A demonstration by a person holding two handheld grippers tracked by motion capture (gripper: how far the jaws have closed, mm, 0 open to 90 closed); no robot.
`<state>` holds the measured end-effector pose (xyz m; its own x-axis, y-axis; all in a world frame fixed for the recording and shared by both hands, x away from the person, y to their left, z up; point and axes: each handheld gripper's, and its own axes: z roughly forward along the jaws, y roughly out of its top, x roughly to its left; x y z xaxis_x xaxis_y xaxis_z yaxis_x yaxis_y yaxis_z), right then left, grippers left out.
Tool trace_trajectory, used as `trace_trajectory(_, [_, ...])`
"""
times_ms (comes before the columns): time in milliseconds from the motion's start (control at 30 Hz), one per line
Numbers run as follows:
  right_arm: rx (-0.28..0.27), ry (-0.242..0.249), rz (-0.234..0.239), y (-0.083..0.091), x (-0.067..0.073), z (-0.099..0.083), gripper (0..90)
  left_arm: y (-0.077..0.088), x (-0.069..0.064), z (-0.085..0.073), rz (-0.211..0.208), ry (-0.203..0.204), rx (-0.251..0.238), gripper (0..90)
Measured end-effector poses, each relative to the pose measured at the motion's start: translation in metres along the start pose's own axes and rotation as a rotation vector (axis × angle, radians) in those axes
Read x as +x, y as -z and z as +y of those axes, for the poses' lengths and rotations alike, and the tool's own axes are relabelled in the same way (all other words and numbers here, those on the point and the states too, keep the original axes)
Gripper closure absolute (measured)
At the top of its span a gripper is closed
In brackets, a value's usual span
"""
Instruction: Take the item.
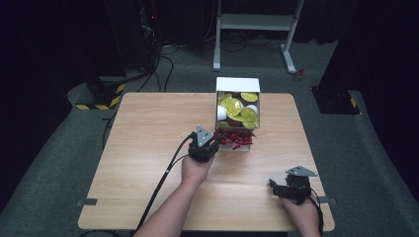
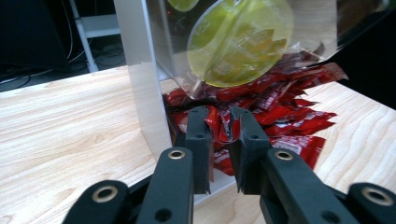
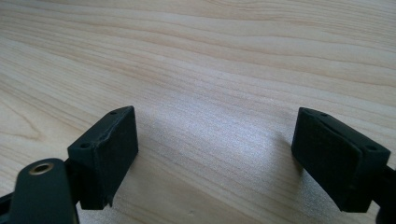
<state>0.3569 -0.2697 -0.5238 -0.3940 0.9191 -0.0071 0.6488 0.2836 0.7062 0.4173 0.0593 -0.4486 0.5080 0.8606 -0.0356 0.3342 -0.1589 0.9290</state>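
At the white box's (image 1: 237, 84) mouth, left claw (image 2: 224, 122) pinching a red packet (image 2: 222, 126); right claw (image 3: 215, 140) spread.

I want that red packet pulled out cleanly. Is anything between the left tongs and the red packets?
Nothing stands between: the left tongs are shut on a red packet at the box's open front. The yellow-lidded cups hang just above the pile.

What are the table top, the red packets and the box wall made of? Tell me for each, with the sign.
Table top: pale wood or wood-look laminate, matte; grain lines run across it.
Red packets: thin glossy plastic film or foil, creased and glinting; the left tool is shut on one.
Box wall: looks like white card or plastic, smooth and flat; I cannot tell which.
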Motion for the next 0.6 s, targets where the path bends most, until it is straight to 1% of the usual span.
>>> trace_trajectory(200, [0.0,0.0,0.0,0.0,0.0,0.0,14.7,0.007,0.001,-0.002,-0.021,0.012,-0.016,81.7])
trace_trajectory(233, [0.0,0.0,0.001,0.0,0.0,0.0,14.7,0.008,0.001,-0.003,-0.032,0.009,-0.019,82.4])
trace_trajectory(400, [0.0,0.0,0.001,0.0,0.0,0.0,14.7,0.01,0.002,-0.004,-0.051,0.017,-0.008,83.9])
trace_trajectory(600, [0.0,0.001,0.001,0.0,0.0,0.0,14.7,0.015,0.005,-0.005,-0.067,0.012,-0.023,84.5])
